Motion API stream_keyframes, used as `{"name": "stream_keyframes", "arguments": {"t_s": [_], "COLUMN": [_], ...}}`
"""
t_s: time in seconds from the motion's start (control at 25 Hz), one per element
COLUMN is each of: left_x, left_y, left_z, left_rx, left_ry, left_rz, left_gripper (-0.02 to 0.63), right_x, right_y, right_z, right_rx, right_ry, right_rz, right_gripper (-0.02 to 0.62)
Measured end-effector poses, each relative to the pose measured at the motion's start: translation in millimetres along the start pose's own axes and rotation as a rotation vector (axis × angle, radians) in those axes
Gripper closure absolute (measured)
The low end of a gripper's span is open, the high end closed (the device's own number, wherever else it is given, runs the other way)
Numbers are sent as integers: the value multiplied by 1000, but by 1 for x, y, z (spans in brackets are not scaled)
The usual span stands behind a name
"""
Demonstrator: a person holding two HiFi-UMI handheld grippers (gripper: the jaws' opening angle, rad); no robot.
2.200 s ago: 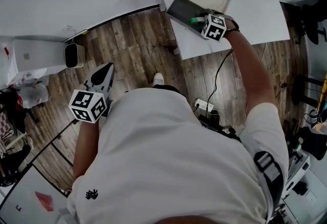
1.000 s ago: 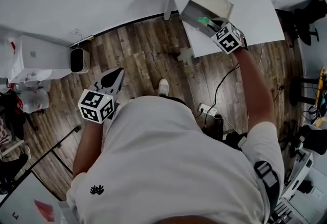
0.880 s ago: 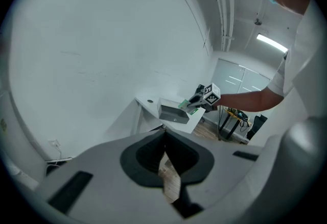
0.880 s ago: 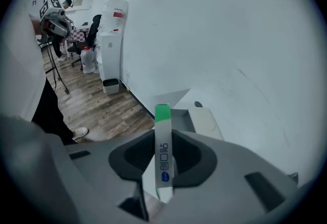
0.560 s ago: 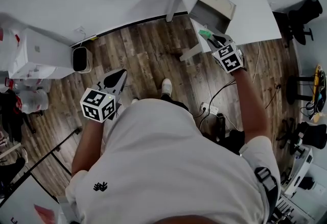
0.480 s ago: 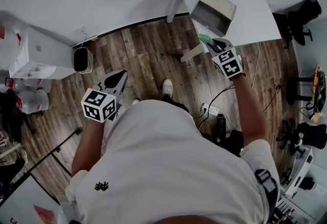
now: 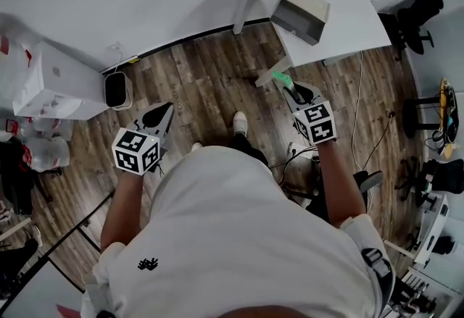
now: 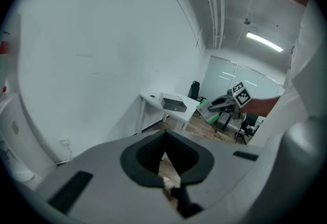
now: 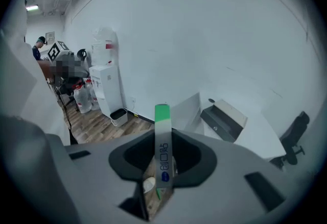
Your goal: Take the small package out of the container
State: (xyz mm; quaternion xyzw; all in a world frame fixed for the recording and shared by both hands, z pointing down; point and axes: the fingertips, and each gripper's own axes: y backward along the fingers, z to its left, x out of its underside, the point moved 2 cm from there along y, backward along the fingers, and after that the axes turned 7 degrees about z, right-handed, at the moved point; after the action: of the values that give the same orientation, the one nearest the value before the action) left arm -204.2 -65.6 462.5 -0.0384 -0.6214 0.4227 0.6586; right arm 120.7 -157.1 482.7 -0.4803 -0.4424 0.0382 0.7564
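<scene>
Head view, looking steeply down. My right gripper (image 7: 288,86) is held out over the wooden floor (image 7: 206,81), in front of the desk's near edge and clear of the desk (image 7: 348,16). Its jaws are clamped on the package (image 7: 280,78), a slim stick-shaped sachet whose green end sticks out past the fingertips. The package is out of the container (image 7: 299,12) and well apart from it. The container, a shallow grey box with its lid tilted back, sits on the desk near the far corner.

My left gripper (image 7: 162,114) hangs low at my left side, over the floor and near a small bin (image 7: 116,89) by the wall. Its jaws are together, with nothing between them. One shoe (image 7: 239,121) shows between the two grippers.

Right gripper view. The package (image 9: 162,133) stands upright between the jaws of the right gripper (image 9: 161,162), pinched at its lower half. Its upper part is white with blue print and its tip is green. Behind it and to the right, the container (image 9: 225,121) rests on the desk (image 9: 258,139). A water dispenser (image 9: 106,88) stands against the wall at left.

Left gripper view. The jaws of the left gripper (image 8: 164,151) meet at their tips, and only floor shows through the narrow slit. In the distance are the desk (image 8: 152,98), the container (image 8: 173,102) on it, and the right gripper (image 8: 217,106) to its right, off the desk.
</scene>
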Motion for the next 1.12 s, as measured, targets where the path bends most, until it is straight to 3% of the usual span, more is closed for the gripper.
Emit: {"name": "stream_keyframes", "arguments": {"t_s": [0.52,1.12], "left_x": [25,39], "left_y": [4,14], "left_z": [-19,-38], "left_rx": [92,145], "left_ry": [-49,-59], "left_rz": [23,48], "left_gripper": [600,600], "right_x": [22,26], "right_y": [31,48], "right_z": [80,108], "right_rx": [-23,-55], "right_ry": [-123,-152], "right_rz": [-27,-21], "right_gripper": [502,503]}}
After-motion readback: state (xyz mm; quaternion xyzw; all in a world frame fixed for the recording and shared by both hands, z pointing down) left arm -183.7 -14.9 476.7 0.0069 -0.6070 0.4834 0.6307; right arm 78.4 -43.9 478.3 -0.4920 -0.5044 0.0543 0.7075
